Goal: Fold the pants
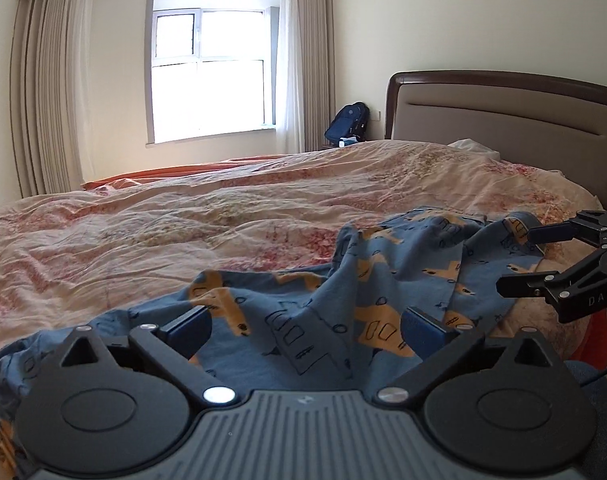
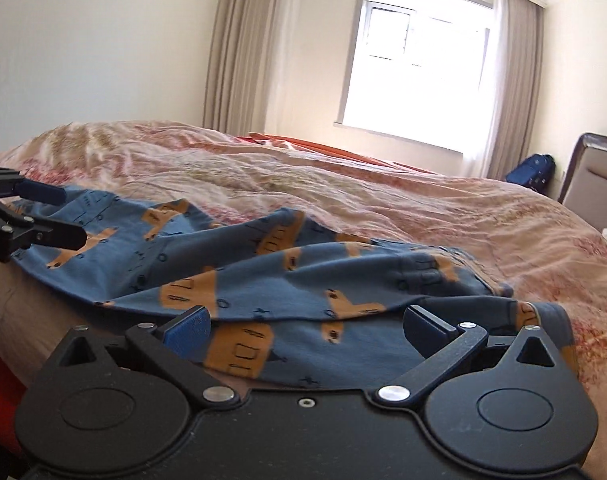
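Blue pants [image 1: 303, 304] on floral quilt [image 1: 183, 216]

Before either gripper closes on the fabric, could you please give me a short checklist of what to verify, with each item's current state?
1. Left gripper open: ok, fingers wide apart.
2. Right gripper open: ok.
3. Pants between the fingers of each gripper: ok, blue patterned fabric lies in both gaps.
4. Pants flat: not ok, rumpled with raised ridges.
5. Waistband and cuffs located: cannot tell which end either gripper faces.
6. Bed cover room for spreading: ok, only wrinkles beyond the pants.
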### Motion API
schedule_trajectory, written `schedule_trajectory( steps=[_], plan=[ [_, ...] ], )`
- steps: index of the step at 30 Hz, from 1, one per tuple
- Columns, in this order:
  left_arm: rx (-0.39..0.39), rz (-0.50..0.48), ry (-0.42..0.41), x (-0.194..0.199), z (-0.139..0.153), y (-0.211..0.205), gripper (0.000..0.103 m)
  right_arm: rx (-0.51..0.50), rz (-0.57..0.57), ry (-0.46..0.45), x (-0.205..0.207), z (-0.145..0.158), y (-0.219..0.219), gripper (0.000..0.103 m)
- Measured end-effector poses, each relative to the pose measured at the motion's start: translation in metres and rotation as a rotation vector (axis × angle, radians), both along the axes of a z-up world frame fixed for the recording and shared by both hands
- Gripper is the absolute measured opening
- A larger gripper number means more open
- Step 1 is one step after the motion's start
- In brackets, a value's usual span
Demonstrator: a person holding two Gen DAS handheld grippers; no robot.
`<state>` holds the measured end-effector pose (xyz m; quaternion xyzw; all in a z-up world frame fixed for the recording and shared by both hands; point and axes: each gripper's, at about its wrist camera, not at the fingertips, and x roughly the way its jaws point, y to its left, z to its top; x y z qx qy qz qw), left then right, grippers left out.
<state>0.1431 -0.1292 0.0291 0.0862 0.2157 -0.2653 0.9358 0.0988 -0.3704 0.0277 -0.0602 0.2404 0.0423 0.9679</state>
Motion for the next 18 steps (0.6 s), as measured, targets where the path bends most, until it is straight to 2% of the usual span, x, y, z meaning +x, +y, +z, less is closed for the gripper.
schedule_trajectory(
  steps=[3, 6, 10, 12, 15, 16, 18],
  plan=[
    [0.038, -0.057, -0.039, 0.006, -0.002, -0.036, 0.103, 0.055, -0.042, 0.018, 0.015, 0.004, -0.031, 0.103],
    [0.09, -0.111, -0.062, 0.01, -0.006, -0.066, 0.103, 0.151, -0.069, 0.034, 0.031, 0.009, -0.06, 0.103],
    [0.203, -0.155, -0.115, 0.009, -0.016, -0.103, 0.102, 0.274, -0.09, 0.077, 0.054, 0.013, -0.097, 0.103],
    [0.255, -0.189, -0.145, 0.004, -0.023, -0.113, 0.095, 0.326, -0.096, 0.089, 0.065, 0.012, -0.112, 0.102],
    [0.311, -0.237, -0.158, -0.002, -0.032, -0.124, 0.074, 0.377, -0.124, 0.143, 0.084, 0.009, -0.129, 0.101],
    [0.321, -0.251, -0.156, -0.004, -0.035, -0.126, 0.069, 0.385, -0.141, 0.156, 0.089, 0.008, -0.133, 0.097],
    [0.334, -0.289, -0.141, -0.005, -0.039, -0.128, 0.051, 0.382, -0.186, 0.186, 0.098, 0.006, -0.141, 0.091]
  ],
)
